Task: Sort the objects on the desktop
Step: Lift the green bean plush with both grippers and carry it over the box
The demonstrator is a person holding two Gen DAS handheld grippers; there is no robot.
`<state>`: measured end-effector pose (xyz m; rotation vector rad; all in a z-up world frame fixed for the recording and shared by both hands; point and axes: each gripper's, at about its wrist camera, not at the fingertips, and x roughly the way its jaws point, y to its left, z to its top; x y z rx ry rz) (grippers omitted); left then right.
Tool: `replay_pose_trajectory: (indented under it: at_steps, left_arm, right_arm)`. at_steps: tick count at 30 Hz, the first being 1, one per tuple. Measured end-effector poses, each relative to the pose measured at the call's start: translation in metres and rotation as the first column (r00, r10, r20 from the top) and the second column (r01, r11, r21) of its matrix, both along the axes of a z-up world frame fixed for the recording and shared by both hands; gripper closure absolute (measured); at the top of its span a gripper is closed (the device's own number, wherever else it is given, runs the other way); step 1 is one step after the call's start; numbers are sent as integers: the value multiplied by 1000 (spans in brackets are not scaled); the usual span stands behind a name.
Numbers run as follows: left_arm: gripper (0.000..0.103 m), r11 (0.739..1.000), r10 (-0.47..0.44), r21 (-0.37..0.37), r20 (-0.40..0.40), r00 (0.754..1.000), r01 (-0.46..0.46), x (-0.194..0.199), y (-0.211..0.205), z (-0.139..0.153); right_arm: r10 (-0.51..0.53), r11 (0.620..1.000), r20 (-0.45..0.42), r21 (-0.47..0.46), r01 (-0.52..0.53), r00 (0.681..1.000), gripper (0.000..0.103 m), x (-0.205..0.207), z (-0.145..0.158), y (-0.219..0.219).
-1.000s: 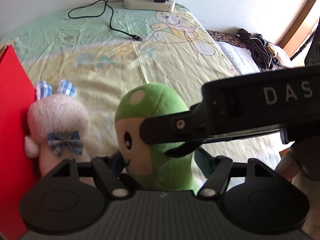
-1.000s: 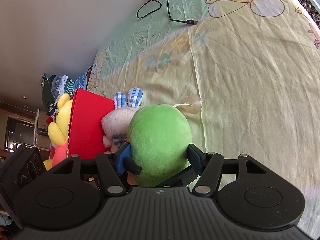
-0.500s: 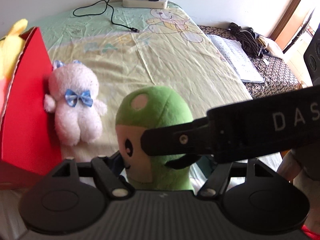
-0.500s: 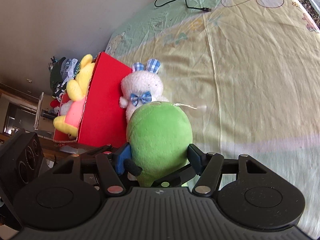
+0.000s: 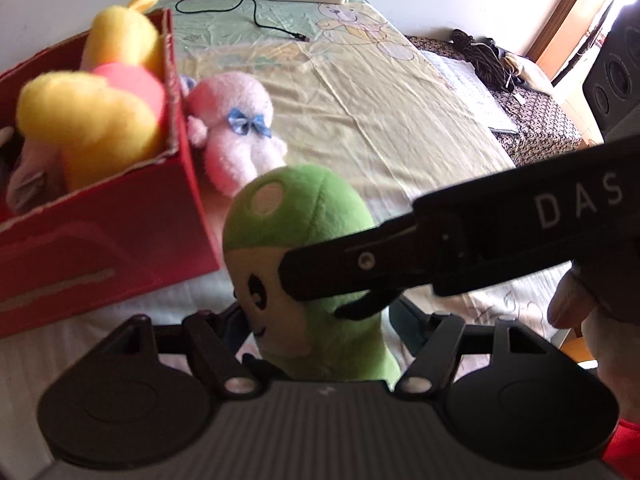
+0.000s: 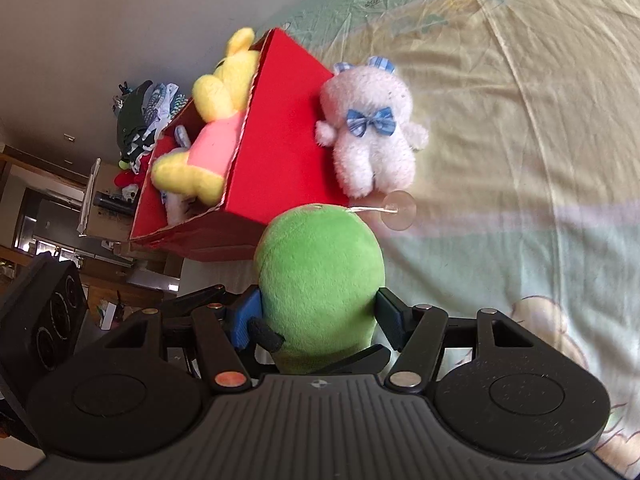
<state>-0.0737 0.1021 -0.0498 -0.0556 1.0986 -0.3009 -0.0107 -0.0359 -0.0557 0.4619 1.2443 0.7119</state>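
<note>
While both grippers close on it from different sides, the green plush toy (image 5: 304, 248) hangs clear of the bedsheet (image 5: 380, 120), just beside the near corner of the red box (image 5: 120, 232). It is a rounded, stubby figure in bright green fleece, with a pale cream face panel, a black oval eye, a thin smiling mouth and a pinkish-white spot on top of its head; from the right wrist view only its plain green back (image 6: 320, 272) shows, with a thin string running from its top to a clear suction cup (image 6: 398, 216). The left gripper (image 5: 316, 320) has its fingers pressed against the toy's lower body, and the right gripper (image 6: 320, 320) squeezes it between a blue pad and a dark one. Inside the box lies a yellow plush in a pink shirt (image 5: 100, 108). A pink-white plush bunny with a blue bow (image 6: 372, 136) lies on the sheet, touching the box's outer wall.
</note>
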Motion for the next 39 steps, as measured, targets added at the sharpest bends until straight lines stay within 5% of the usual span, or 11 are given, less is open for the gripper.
replay_pose_trajectory:
  at_steps: [22, 39]
  left_arm:
    - [31, 998, 41, 52, 28, 999, -42, -83, 160, 29]
    - [31, 998, 18, 57, 249, 968, -33, -62, 204, 105]
  right_arm:
    - [121, 990, 53, 61, -124, 991, 39, -63, 18, 161]
    - [63, 982, 274, 157, -109, 960, 39, -43, 86, 191]
